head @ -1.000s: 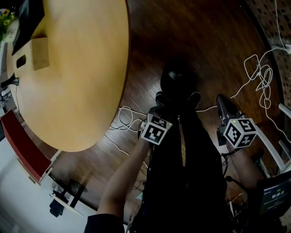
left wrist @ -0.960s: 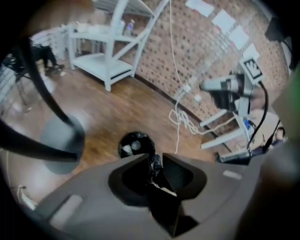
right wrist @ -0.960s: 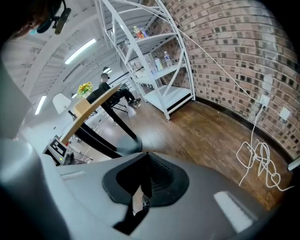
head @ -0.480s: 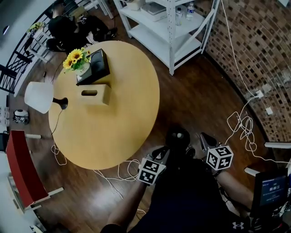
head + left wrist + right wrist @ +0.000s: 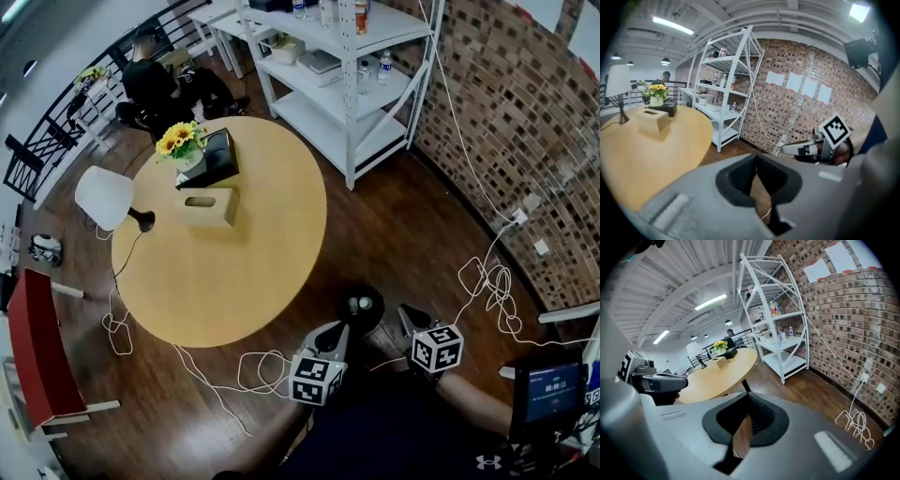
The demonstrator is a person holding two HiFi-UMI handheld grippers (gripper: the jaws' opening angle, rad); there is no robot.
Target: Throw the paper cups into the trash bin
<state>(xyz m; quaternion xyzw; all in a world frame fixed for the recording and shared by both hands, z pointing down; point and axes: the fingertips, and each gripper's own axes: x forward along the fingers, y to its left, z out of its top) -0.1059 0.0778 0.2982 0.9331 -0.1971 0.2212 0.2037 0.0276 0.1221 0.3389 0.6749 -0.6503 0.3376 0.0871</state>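
Observation:
The black round trash bin (image 5: 361,309) stands on the wooden floor just off the table's near edge. Small pale things show inside it, too small to name. No paper cup shows elsewhere. My left gripper (image 5: 337,331) hangs just short of the bin on its left; its jaws have just been closing and now meet with nothing between them (image 5: 756,157). My right gripper (image 5: 405,315) is beside the bin on the right. Its jaws also stand together and hold nothing (image 5: 748,398). Each gripper view shows the other gripper (image 5: 806,149) (image 5: 658,382) raised above the floor.
A round wooden table (image 5: 216,272) carries a tissue box (image 5: 210,206), sunflowers (image 5: 180,141) and a white lamp (image 5: 105,197). White shelving (image 5: 347,84) lines the brick wall. Cables (image 5: 253,366) trail on the floor. There is a red chair (image 5: 33,347) at left and a person (image 5: 155,80) seated far back.
The head view has swung up from the floor to take in the room. Both grippers have lifted away from the bin, which now sits smaller ahead of them.

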